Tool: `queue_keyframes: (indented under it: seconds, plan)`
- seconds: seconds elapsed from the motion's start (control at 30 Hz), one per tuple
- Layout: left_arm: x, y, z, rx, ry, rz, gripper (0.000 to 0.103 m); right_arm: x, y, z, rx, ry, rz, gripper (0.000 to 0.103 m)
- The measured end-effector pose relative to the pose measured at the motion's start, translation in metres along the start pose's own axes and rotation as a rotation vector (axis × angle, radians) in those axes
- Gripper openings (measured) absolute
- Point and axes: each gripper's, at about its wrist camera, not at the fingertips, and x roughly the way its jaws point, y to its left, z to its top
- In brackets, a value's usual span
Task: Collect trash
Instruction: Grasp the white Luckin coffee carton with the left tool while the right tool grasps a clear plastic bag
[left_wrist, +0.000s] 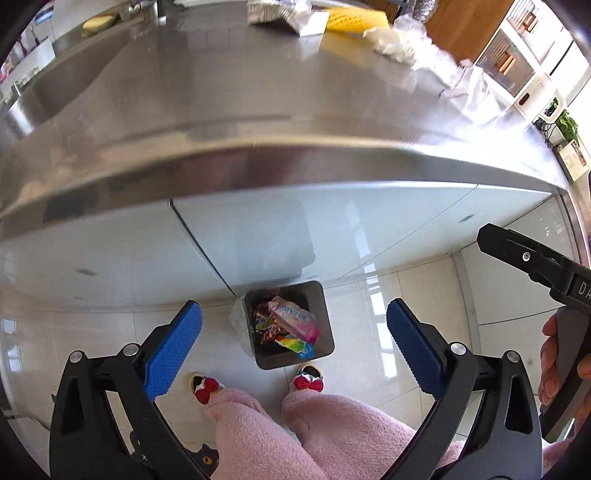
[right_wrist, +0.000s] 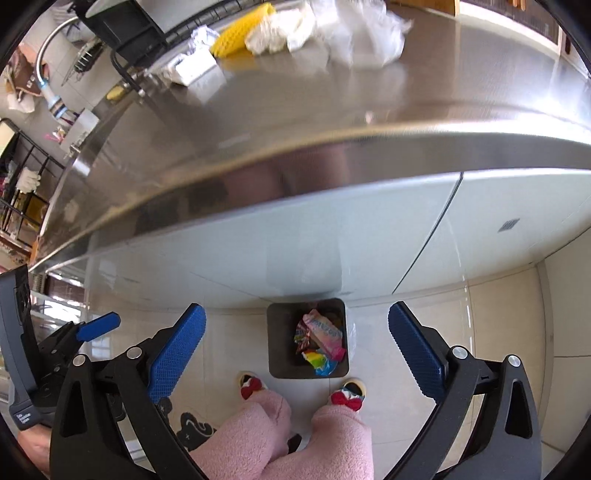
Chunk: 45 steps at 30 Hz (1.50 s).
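A small dark square trash bin (left_wrist: 327, 314) stands on the tiled floor below the counter's front, holding several colourful candy wrappers (left_wrist: 291, 325). It also shows in the right wrist view (right_wrist: 275, 332) with the wrappers (right_wrist: 321, 339). My left gripper (left_wrist: 293, 347) is open and empty, held high above the bin. My right gripper (right_wrist: 297, 347) is open and empty, also high above the bin. On the steel counter lie crumpled white paper and plastic (left_wrist: 399, 40), (right_wrist: 354, 33) and a yellow sponge-like piece (left_wrist: 354, 18), (right_wrist: 240, 37).
The steel counter (left_wrist: 258, 110) spans the view, with a sink (left_wrist: 55, 81) at the left. A white box (right_wrist: 192, 68) and a dish rack (right_wrist: 129, 29) sit at the back. The person's pink-trousered legs (left_wrist: 295, 435) and slippers stand beside the bin.
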Motion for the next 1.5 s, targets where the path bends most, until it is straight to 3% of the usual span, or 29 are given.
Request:
queue_keyframes:
  seconds: [0.2,0.4,0.67,0.93,1.03,1.17,1.23,1.3,1.5]
  plan:
    - [-0.039,-0.004,0.044,-0.018,-0.094,-0.019,0.095,-0.047,-0.001,0.033,-0.03,-0.173,-0.018,0.099]
    - [-0.05,0.001,0.09,-0.012,-0.15,0.014,0.095,-0.064,-0.003,0.068,-0.068,-0.283,-0.053,0.098]
    - [-0.045,0.008,0.149,-0.01,-0.184,0.036,0.095,-0.045,0.006,0.112,-0.108,-0.293,-0.099,0.086]
    - [-0.014,0.005,0.207,0.011,-0.186,0.054,0.095,-0.022,-0.004,0.132,-0.084,-0.249,-0.11,0.08]
    - [0.001,0.004,0.227,0.016,-0.185,0.06,0.095,-0.015,-0.006,0.135,-0.083,-0.234,-0.106,0.072]
    - [0.019,0.002,0.247,0.048,-0.183,0.064,0.095,-0.004,-0.008,0.138,-0.093,-0.201,-0.094,0.048]
    - [0.027,0.001,0.254,0.071,-0.176,0.065,0.095,-0.001,-0.007,0.138,-0.107,-0.206,-0.098,0.044]
    - [0.033,0.0,0.261,0.096,-0.167,0.062,0.095,0.0,-0.005,0.14,-0.123,-0.207,-0.104,0.027]
    - [0.051,-0.01,0.27,0.204,-0.149,0.06,0.095,0.005,-0.006,0.143,-0.099,-0.194,-0.065,0.018]
